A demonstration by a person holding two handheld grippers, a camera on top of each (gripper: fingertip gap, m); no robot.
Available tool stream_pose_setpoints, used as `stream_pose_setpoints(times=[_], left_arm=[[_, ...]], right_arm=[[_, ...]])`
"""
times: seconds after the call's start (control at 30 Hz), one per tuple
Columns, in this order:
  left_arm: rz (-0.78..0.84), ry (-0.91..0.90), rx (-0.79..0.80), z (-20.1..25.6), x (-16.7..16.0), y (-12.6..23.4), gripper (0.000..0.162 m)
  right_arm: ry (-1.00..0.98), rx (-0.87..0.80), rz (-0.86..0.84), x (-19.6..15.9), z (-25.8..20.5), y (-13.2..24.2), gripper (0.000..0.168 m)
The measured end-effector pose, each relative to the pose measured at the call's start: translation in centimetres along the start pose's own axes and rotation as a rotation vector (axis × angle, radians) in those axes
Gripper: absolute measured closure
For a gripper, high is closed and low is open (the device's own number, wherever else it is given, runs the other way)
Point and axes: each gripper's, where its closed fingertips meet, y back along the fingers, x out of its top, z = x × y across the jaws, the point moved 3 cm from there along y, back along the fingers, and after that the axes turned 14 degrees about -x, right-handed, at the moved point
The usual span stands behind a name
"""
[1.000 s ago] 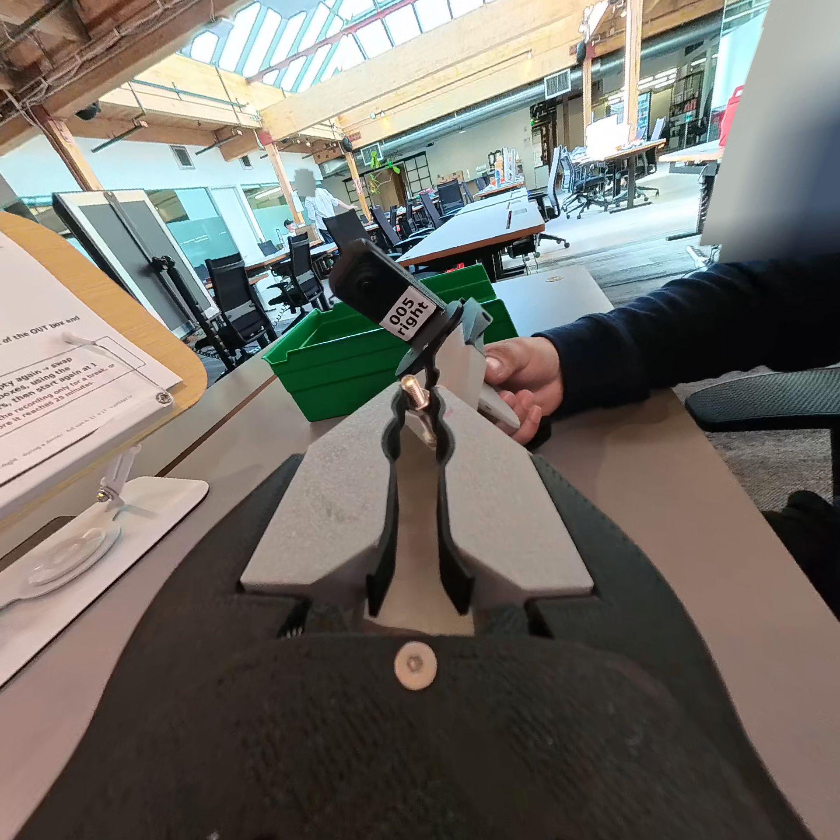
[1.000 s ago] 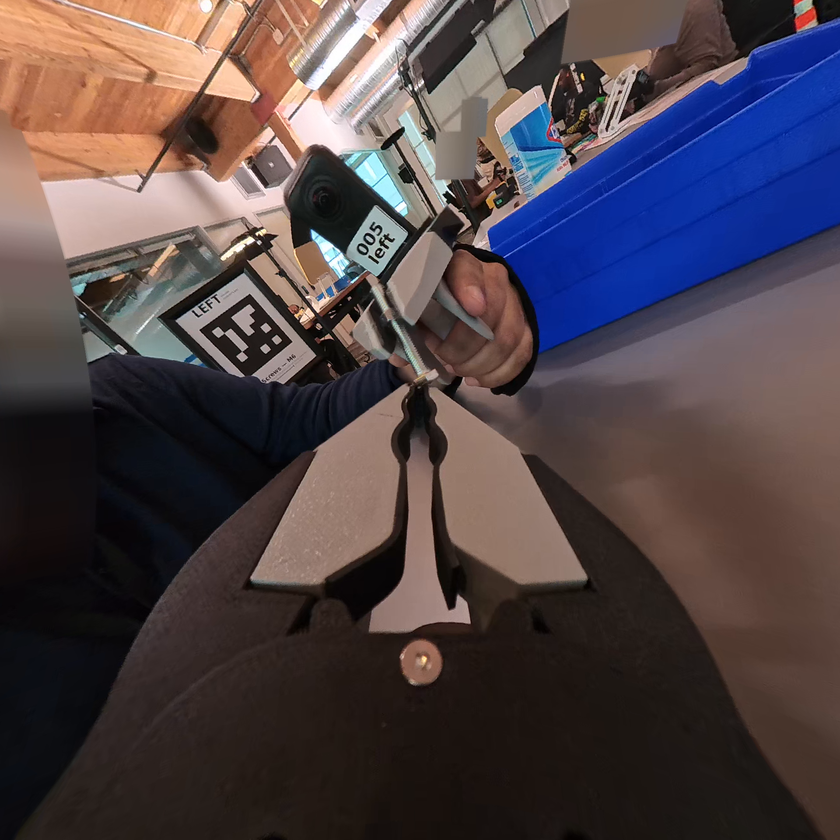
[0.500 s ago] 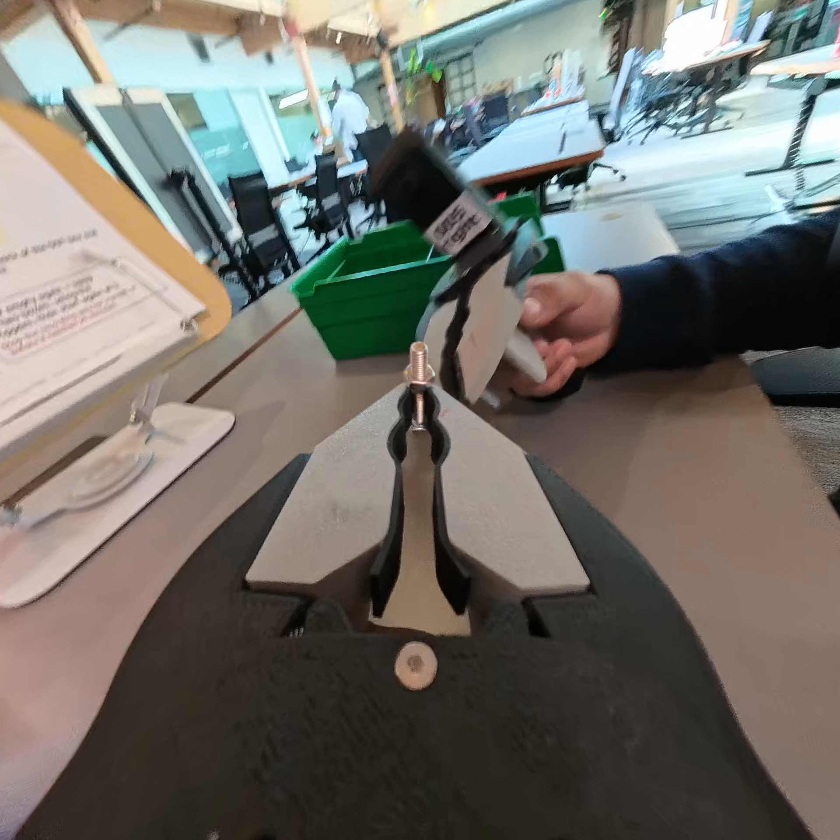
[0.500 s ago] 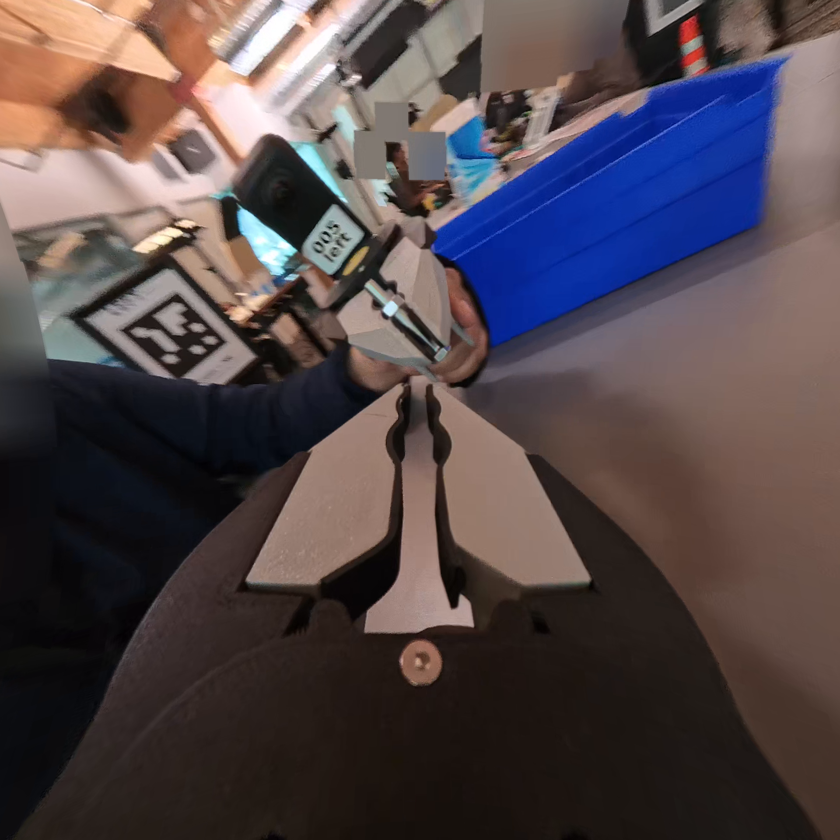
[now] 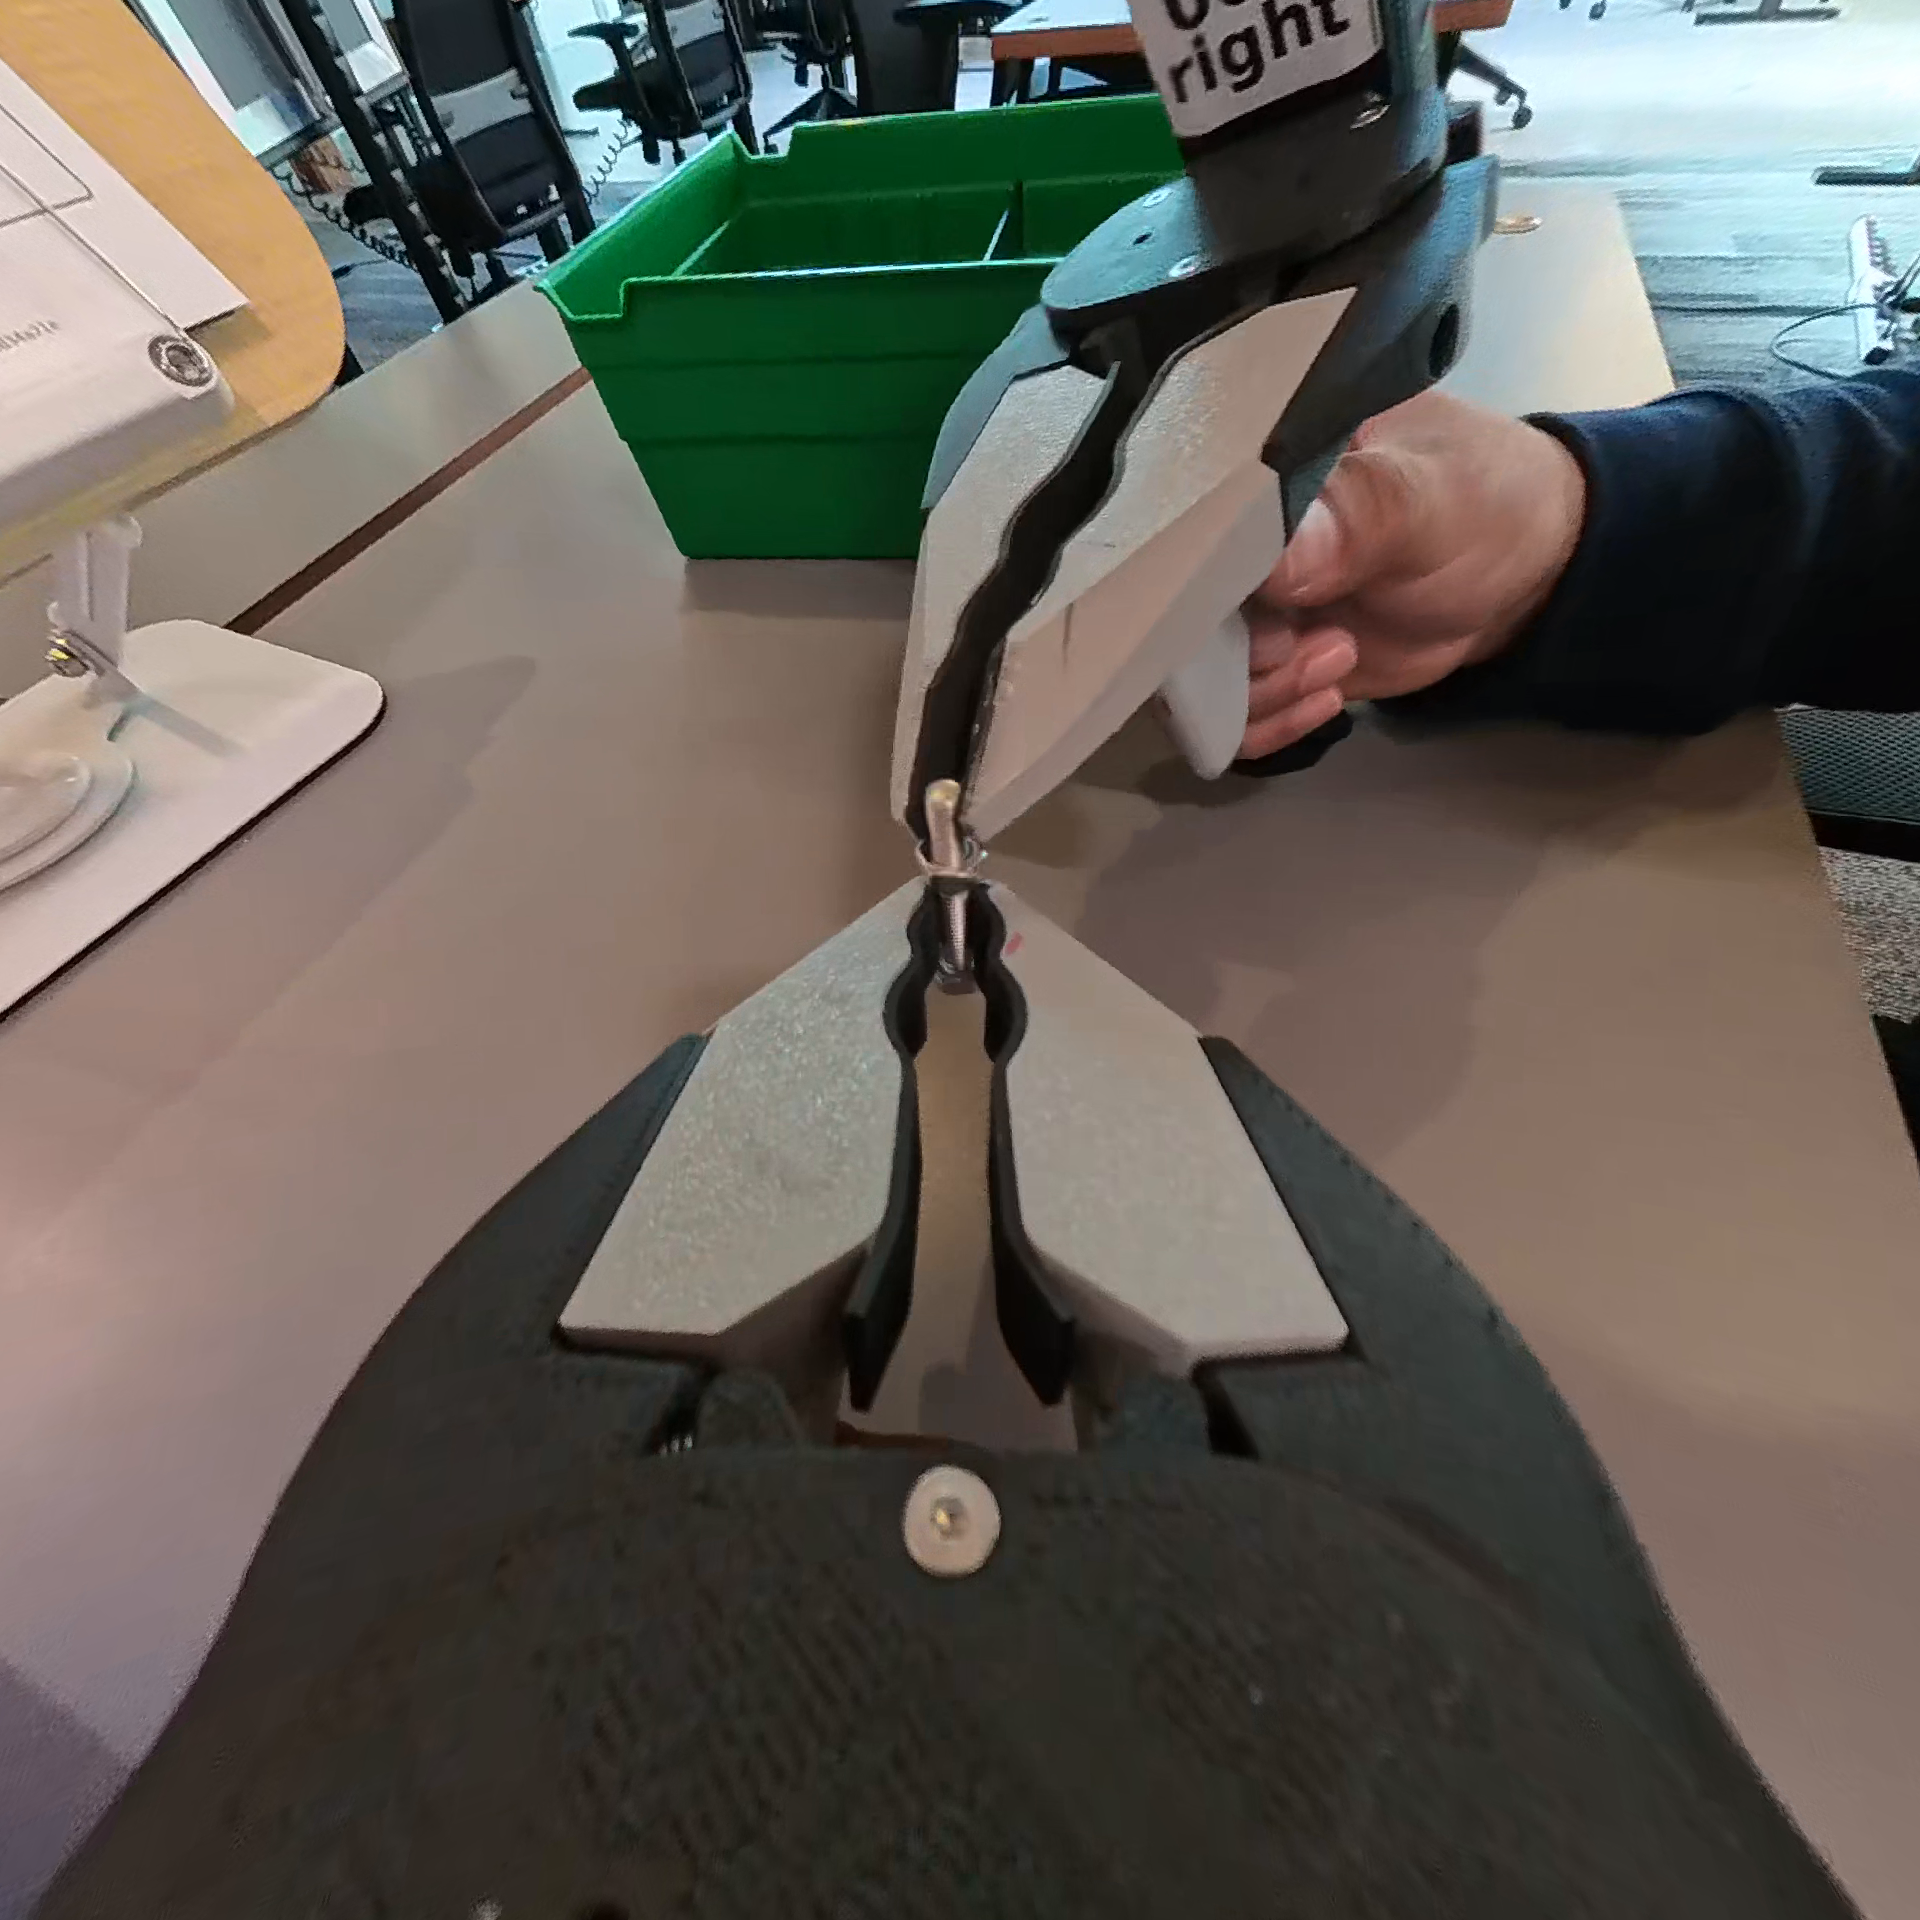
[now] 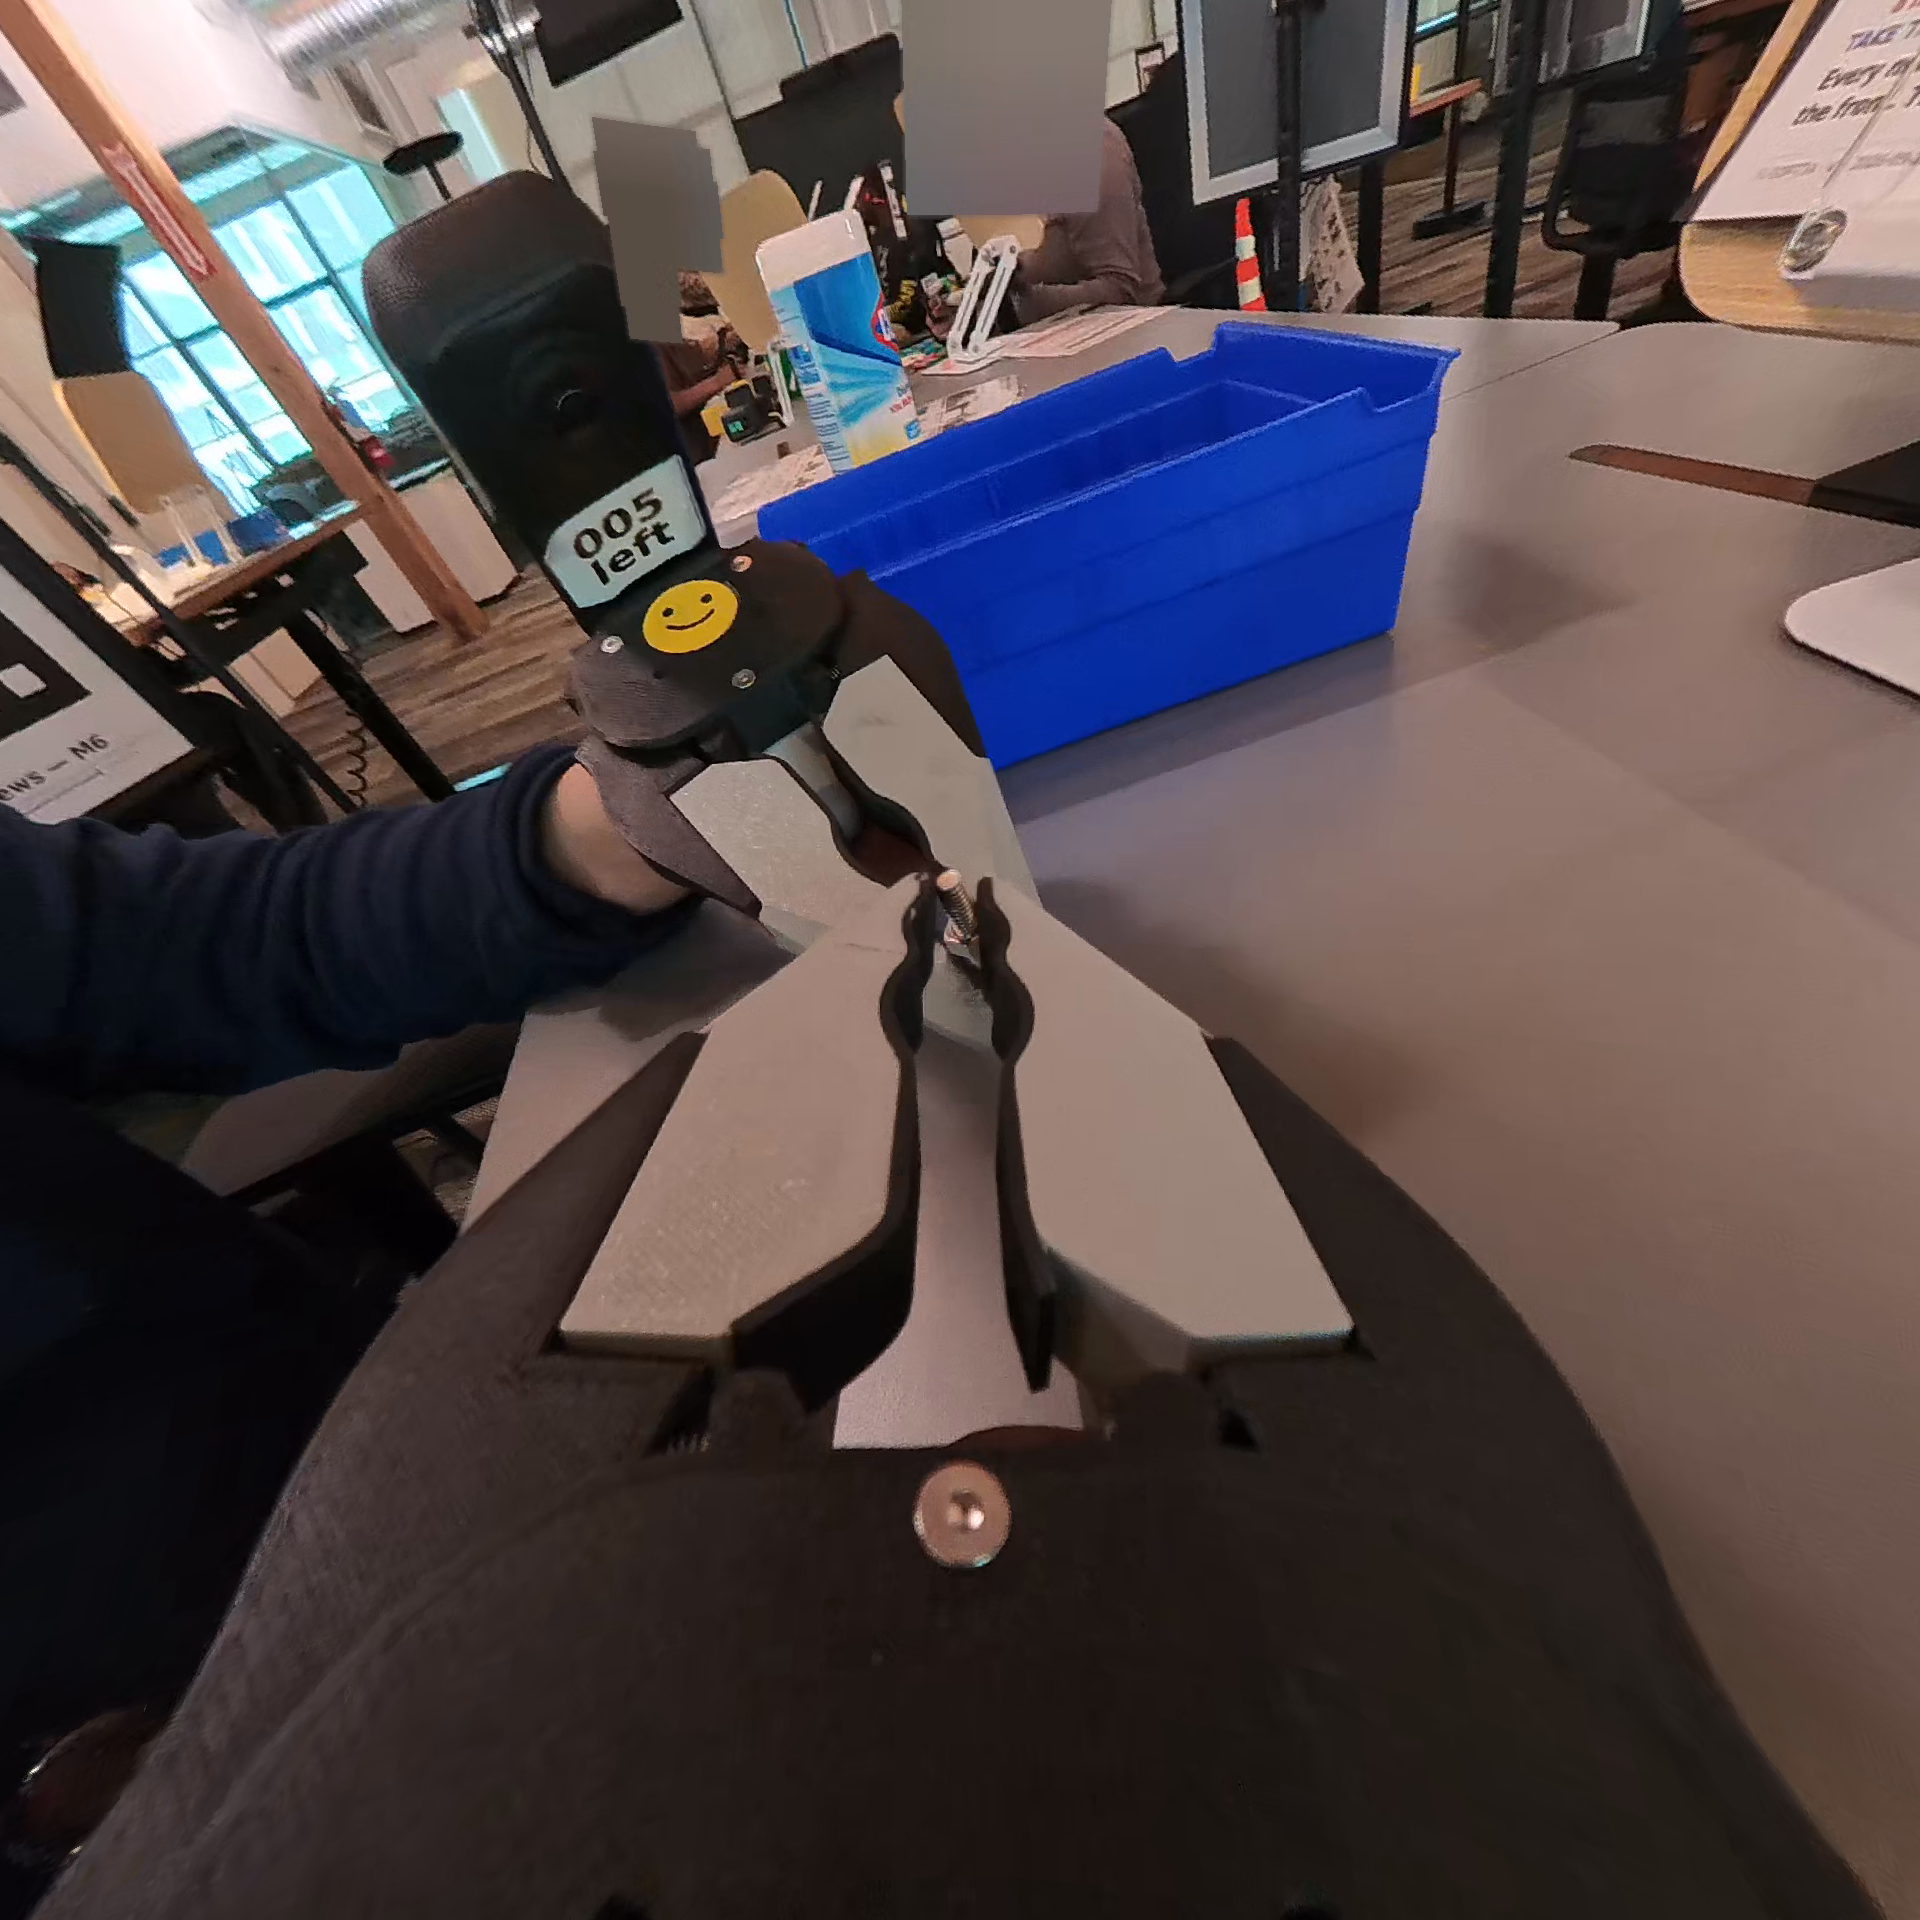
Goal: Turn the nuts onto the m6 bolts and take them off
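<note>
My left gripper [image 5: 951,920] is shut on a silver M6 bolt [image 5: 953,935], held by its head end with the threaded shank pointing forward above the table. A silver nut [image 5: 951,854] sits on the shank just past my left fingertips. My right gripper [image 5: 940,821] comes down from the upper right and is closed on the nut, with the bolt's tip showing between its fingers. In the right wrist view the right gripper [image 6: 951,914] has the threaded bolt [image 6: 951,896] between its tips, and the left gripper [image 6: 920,857] meets it from the left.
A green bin [image 5: 831,343] stands at the back of the grey table [image 5: 1403,1091]. A white stand base [image 5: 208,727] is at the left. A blue bin [image 6: 1143,561] is behind the grippers in the right wrist view, with a wipes canister [image 6: 842,332] beyond it. Left and right tips are no more than a few centimetres apart.
Half a second ago the right gripper was off the bolt and beside it. Now it has come back and closed on the nut. Both grippers have tilted down toward the table.
</note>
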Motion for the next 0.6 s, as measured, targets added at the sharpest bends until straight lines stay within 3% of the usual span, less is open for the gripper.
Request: stream_pose_setpoints(times=[0.1, 0.4, 0.5, 0.6], left_arm=[[0.023, 0.018, 0.005, -0.1, 0.2, 0.0, 0.156], [0.108, 0.036, 0.011, -0.3, 1.4, 0.7, 0.159], [0.14, 0.06, -0.006, -0.1, 1.9, 0.8, 0.159], [0.148, 0.069, -0.013, 0.2, 2.0, 0.5, 0.159]], right_arm=[[0.025, -0.066, 0.014, 0.3, 0.7, 0.3, 0.166], [-0.049, -0.007, 0.082, 1.3, 0.5, 0.9, 0.166], [-0.04, -0.025, 0.098, 1.6, 0.7, 1.1, 0.146], [0.002, -0.037, 0.094, 1.5, 0.3, 0.9, 0.141]])
